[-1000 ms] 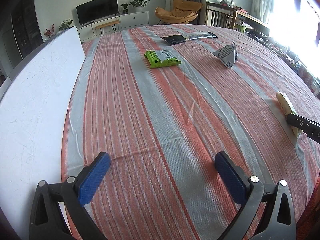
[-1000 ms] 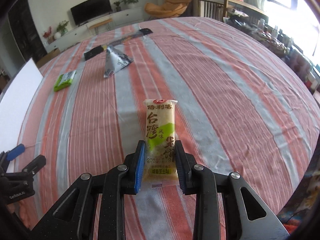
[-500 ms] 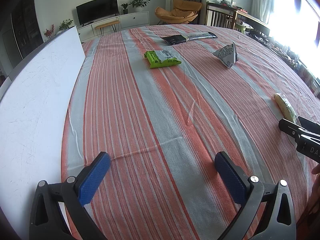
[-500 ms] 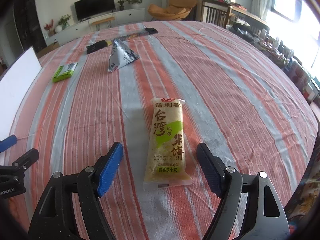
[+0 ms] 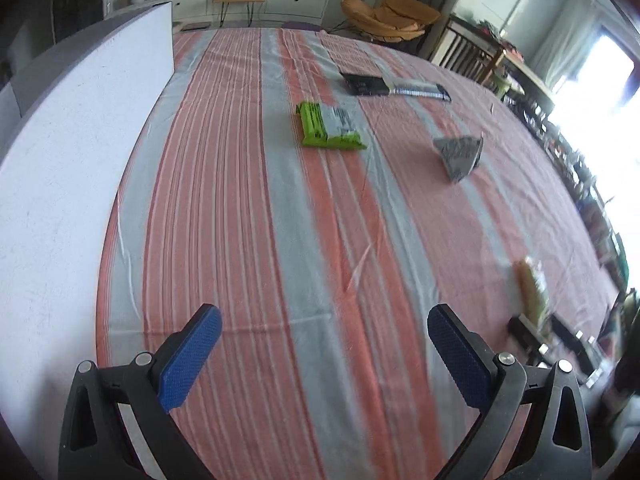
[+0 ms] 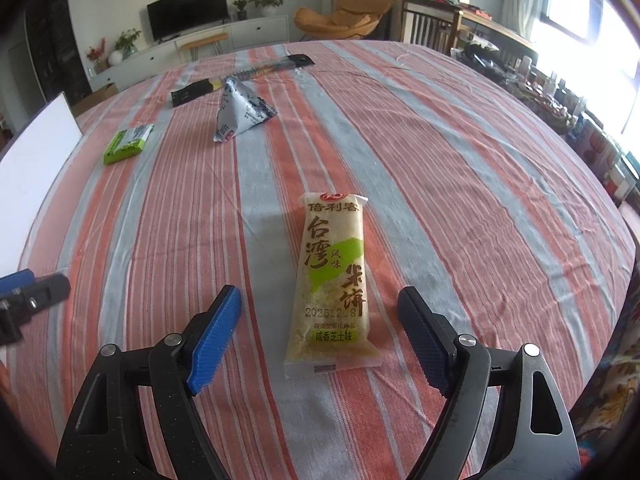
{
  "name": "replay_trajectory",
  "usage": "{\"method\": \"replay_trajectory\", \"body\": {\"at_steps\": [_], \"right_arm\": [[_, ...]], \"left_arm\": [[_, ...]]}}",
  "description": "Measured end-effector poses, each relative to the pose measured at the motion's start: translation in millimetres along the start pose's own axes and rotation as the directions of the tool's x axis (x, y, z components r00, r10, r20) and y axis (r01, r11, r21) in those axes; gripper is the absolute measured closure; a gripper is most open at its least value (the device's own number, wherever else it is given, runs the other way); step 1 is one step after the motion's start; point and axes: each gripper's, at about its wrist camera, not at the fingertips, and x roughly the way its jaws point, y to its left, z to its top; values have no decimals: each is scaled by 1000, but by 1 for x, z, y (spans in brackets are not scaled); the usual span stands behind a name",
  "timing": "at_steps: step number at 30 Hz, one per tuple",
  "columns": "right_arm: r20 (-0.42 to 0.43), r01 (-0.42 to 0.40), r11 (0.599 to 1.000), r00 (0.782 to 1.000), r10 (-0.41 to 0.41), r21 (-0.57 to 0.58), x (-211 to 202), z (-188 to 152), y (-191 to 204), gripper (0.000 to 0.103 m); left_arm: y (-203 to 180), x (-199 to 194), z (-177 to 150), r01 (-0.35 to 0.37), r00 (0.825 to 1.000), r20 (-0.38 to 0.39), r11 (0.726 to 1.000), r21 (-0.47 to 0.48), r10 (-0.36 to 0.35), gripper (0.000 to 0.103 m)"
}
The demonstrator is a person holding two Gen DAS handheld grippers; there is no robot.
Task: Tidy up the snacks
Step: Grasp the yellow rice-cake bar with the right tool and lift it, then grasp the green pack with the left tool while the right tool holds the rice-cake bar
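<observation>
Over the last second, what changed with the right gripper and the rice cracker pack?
The right gripper let go of the rice cracker pack; its jaws are opening, clear of it. The pack lies flat on the striped cloth. Green packet and triangular pouch stayed put.

The right gripper (image 6: 320, 332) fills the lower frame of its own view, pointing steeply downward with its blue-padded jaws opening wide, pressing on nothing, while the left gripper (image 5: 322, 354) likewise points down, jaws spread and empty.
</observation>
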Motion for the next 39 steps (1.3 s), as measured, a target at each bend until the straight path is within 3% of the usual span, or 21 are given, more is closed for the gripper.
{"method": "replay_trajectory", "body": {"at_steps": [5, 7, 9, 13, 17, 19, 20, 21, 24, 26, 29, 30, 32, 34, 37, 39], "right_arm": [[0, 0, 1000, 1000, 0, 0, 0, 0, 0, 20], [0, -1, 1000, 1000, 1, 0, 0, 0, 0, 20], [0, -1, 1000, 1000, 1, 0, 0, 0, 0, 19], [0, -1, 1000, 1000, 1, 0, 0, 0, 0, 19], [-1, -4, 1000, 1000, 4, 0, 1, 0, 0, 18], [-1, -5, 1000, 1000, 5, 0, 0, 0, 0, 18], [-1, -5, 1000, 1000, 5, 0, 1, 0, 0, 18], [-1, -5, 1000, 1000, 5, 1, 1, 0, 0, 18], [10, -26, 999, 1000, 26, 32, -1, 2, -4, 19], [58, -118, 987, 992, 112, 111, -9, 3, -20, 19], [197, -328, 899, 940, 279, 289, -25, -1, -61, 19], [230, -365, 863, 926, 298, 349, -26, -3, -75, 19], [245, -363, 823, 928, 280, 437, -27, -8, -92, 18], [203, -336, 838, 940, 272, 431, -25, -2, -87, 18], [114, -242, 931, 969, 219, 272, -24, 16, -51, 19], [-15, -146, 979, 989, 150, 142, -11, 26, -24, 22]], "left_arm": [[-22, 1, 63, 6, 998, 59, 999, -53, -3, 5], [-32, 21, 92, -61, 998, 29, 998, -19, 62, 5], [-36, 47, 115, -139, 990, -15, 990, 6, 139, 13], [-34, 90, 131, -200, 973, -112, 979, 40, 203, 19], [-40, 109, 131, -256, 958, -105, 961, 106, 267, 20], [-42, 106, 130, -243, 965, -66, 961, 130, 253, 37], [-42, 101, 129, -259, 963, -45, 956, 135, 267, 54], [-41, 98, 128, -275, 959, -36, 951, 141, 282, 54], [-32, 83, 124, -249, 967, -18, 961, 119, 253, 54], [-27, 66, 119, -215, 976, -7, 971, 100, 217, 54], [-24, 31, 106, -135, 991, 20, 989, 63, 134, 54], [-25, 15, 100, -106, 994, 40, 993, 51, 104, 54], [-28, -17, 84, -50, 994, 94, 998, 29, 47, 54], [-32, -45, 67, 3, 992, 129, 1000, 26, -7, 54], [-45, -78, 40, 64, 986, 149, 996, 56, -72, 54], [-49, -102, 27, 92, 981, 163, 992, 92, -106, 54]]}}
